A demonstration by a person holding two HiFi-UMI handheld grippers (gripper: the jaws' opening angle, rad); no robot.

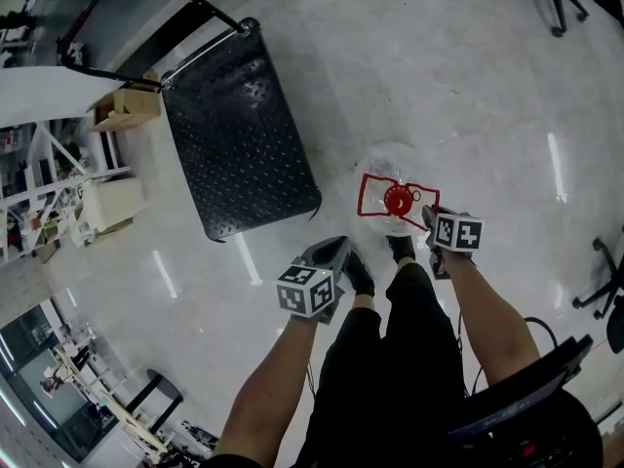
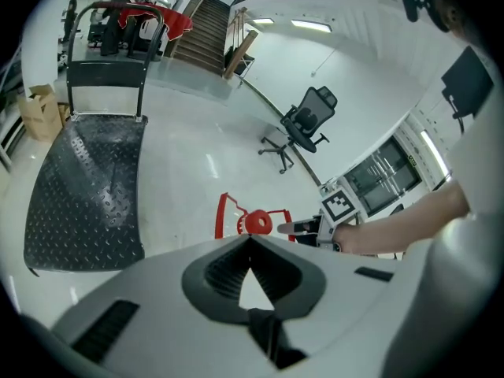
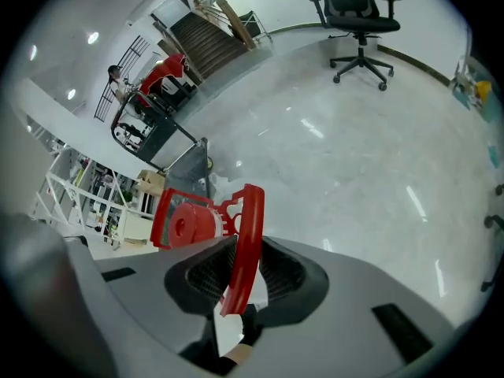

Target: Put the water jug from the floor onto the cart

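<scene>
Pale floor (image 1: 468,86) half-hides the water jug (image 1: 386,162)—right gripper (image 3: 240,276) pinches its handle (image 3: 250,227), left gripper (image 2: 251,246) closed.

glossy pale floor (image 1: 468,86) with light streaks, black office chair (image 3: 358,22), dark staircase (image 2: 201,42), cardboard box (image 1: 127,107), white shelving (image 1: 58,193)

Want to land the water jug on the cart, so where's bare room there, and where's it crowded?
The cart deck is bare from its handle rail to the near edge. Crowded: around the water jug and shoes, where left gripper and right gripper sit.
</scene>
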